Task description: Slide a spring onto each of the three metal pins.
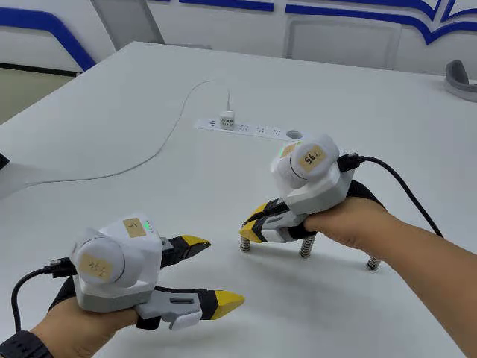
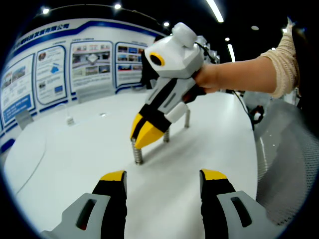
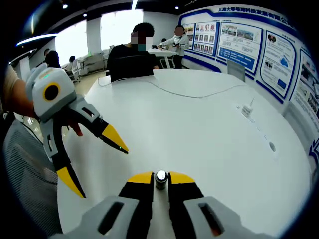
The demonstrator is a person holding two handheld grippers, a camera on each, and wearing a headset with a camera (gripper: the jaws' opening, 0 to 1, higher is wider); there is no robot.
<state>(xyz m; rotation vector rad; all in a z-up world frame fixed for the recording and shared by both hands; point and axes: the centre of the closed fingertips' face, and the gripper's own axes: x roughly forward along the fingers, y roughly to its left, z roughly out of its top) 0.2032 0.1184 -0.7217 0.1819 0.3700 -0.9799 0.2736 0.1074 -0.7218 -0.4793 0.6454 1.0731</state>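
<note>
Three metal pins stand on the white table [image 1: 149,194], each with a spring around it: the left spring [image 1: 244,243], the middle spring [image 1: 306,246] and the right spring [image 1: 373,262]. My right gripper [image 1: 252,230] is shut on the top of the left spring [image 2: 137,152]; the pin's shiny end [image 3: 160,177] shows between its jaws. In the left gripper view the middle spring [image 2: 166,135] and the far spring [image 2: 187,118] stand behind it. My left gripper [image 1: 212,271] is open with nothing in it, a short way to the left of the pins, and it points at them [image 2: 163,177].
A white power strip [image 1: 257,130] with a plug [image 1: 226,119] and a thin cable [image 1: 160,145] lies farther back on the table. A grey object [image 1: 460,80] rests at the far right edge. People sit at another table [image 3: 130,55]. A mesh chair [image 2: 286,164] stands alongside.
</note>
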